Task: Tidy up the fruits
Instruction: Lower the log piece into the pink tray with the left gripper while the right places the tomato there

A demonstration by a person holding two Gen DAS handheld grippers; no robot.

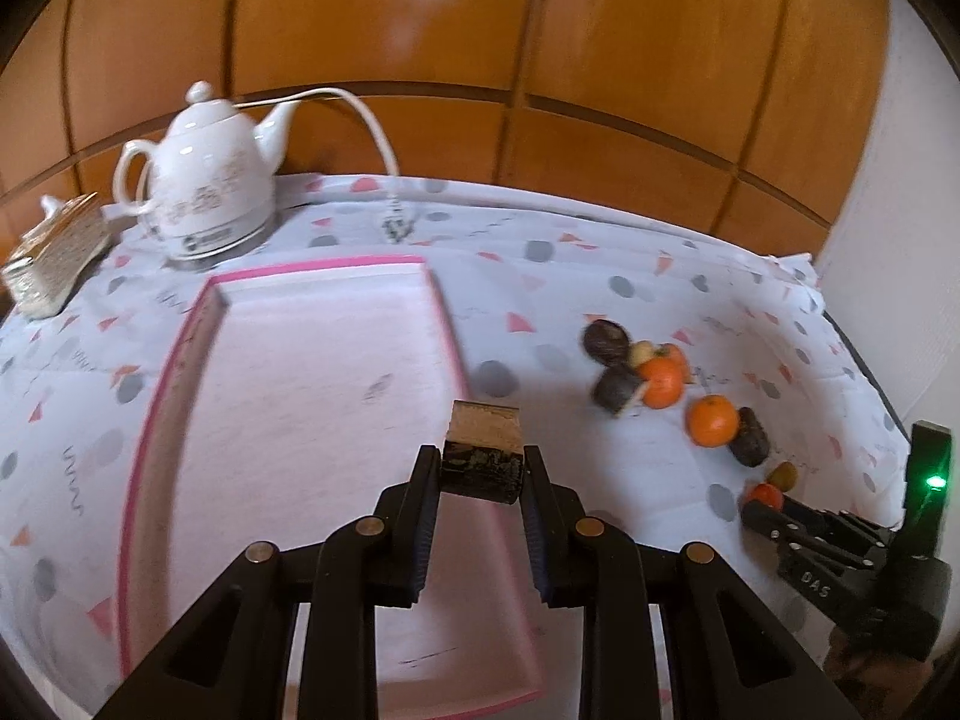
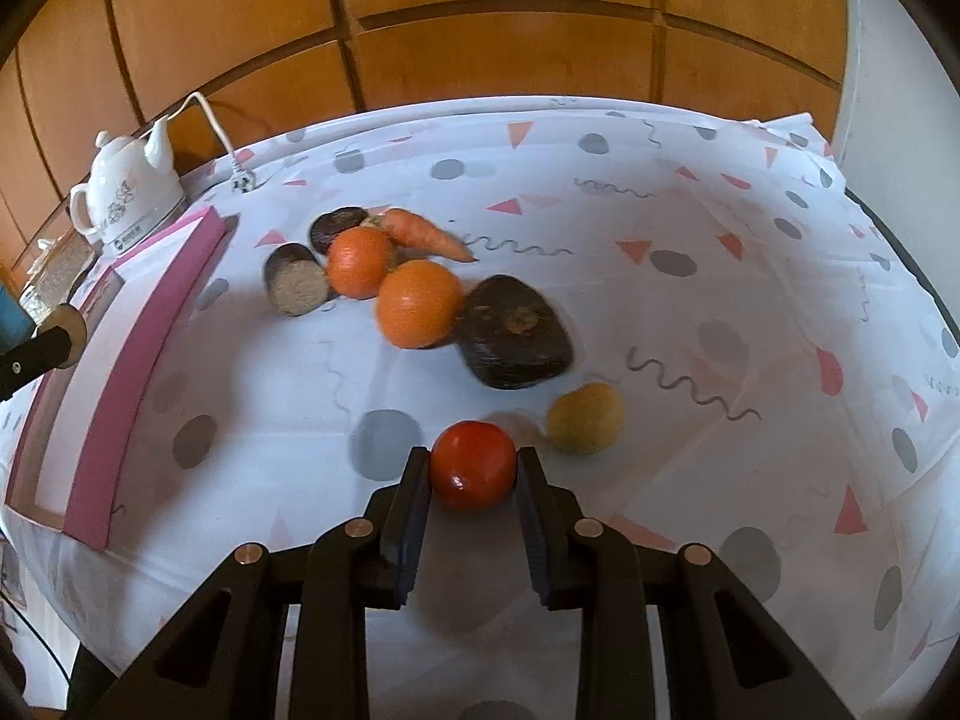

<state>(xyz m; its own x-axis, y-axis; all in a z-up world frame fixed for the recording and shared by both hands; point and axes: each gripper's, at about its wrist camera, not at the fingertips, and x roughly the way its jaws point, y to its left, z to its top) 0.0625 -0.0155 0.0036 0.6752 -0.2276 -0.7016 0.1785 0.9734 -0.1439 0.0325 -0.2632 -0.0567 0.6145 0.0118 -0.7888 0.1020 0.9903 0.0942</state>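
Left gripper point(image 1: 482, 468) clamps a dark cut-faced fruit piece point(image 1: 482, 459) over the pink-rimmed tray point(image 1: 447, 324); right gripper point(image 2: 473, 471) pinches a smooth red round fruit point(image 2: 473, 464), which may squirt free.

A dark-skinned half fruit point(image 1: 480, 459) with a pale cut face on top is pinched between the left fingers point(image 1: 425, 516) over the right edge of the pink-rimmed tray point(image 1: 198, 324); a glossy red tomato point(image 2: 473, 473) sits clamped between the right fingers point(image 2: 414, 498); just beside it on the desk lies a small yellow fruit point(image 2: 587, 418); farther off, two oranges point(image 2: 418, 303) touch each other, a large dark fruit point(image 2: 515, 333) rests against the nearer one, and two dark halves point(image 2: 295, 287) and a carrot point(image 2: 427, 233) cluster behind.
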